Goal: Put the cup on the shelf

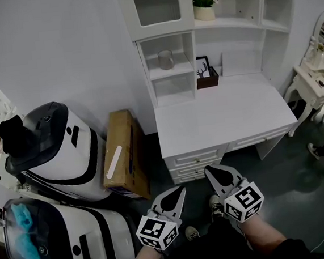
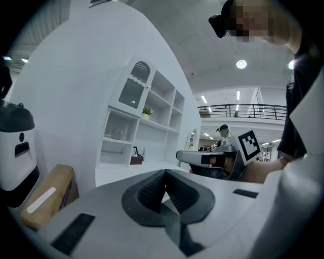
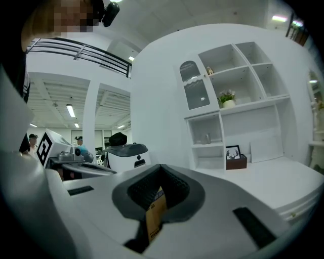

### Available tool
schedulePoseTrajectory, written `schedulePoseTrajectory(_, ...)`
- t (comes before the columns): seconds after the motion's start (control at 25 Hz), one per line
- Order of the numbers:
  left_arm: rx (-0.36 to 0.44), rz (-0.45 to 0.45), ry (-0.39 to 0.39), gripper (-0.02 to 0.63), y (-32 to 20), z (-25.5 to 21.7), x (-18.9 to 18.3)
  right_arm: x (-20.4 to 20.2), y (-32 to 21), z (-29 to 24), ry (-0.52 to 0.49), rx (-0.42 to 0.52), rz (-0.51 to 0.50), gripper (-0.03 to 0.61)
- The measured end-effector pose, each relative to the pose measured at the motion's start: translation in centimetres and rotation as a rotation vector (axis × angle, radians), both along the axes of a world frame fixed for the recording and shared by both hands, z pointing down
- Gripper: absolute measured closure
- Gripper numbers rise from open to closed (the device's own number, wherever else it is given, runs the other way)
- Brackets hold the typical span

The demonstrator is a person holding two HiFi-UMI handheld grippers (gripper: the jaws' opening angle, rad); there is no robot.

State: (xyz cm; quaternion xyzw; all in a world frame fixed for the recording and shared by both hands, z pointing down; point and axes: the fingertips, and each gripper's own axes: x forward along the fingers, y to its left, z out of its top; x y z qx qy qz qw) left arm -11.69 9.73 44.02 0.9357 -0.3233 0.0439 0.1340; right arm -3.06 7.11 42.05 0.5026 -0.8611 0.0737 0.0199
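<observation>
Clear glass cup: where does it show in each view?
Head view: the clear glass cup stands in an open shelf cubby, upper centre.
Left gripper view: cup left of centre.
Right gripper view: cup right of centre.
Shared landmark: black-framed deer picture, lower right of the cup.

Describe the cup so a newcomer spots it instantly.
Find the white desk hutch. In its left column, under the glass-door cabinet, the upper open cubby holds the cup. It is a small greyish tumbler standing alone, unlike the deer picture frame and potted plant to its right.
</observation>
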Motion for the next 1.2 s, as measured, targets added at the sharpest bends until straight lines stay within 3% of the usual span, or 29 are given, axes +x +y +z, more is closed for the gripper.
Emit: schedulePoseTrajectory(1.2, -0.012, 0.027, -0.016, 0.609, 2.0, 0.7, 1.6, 0.0, 3.2, 1.7, -0.014, -0.027, -0.016, 0.575)
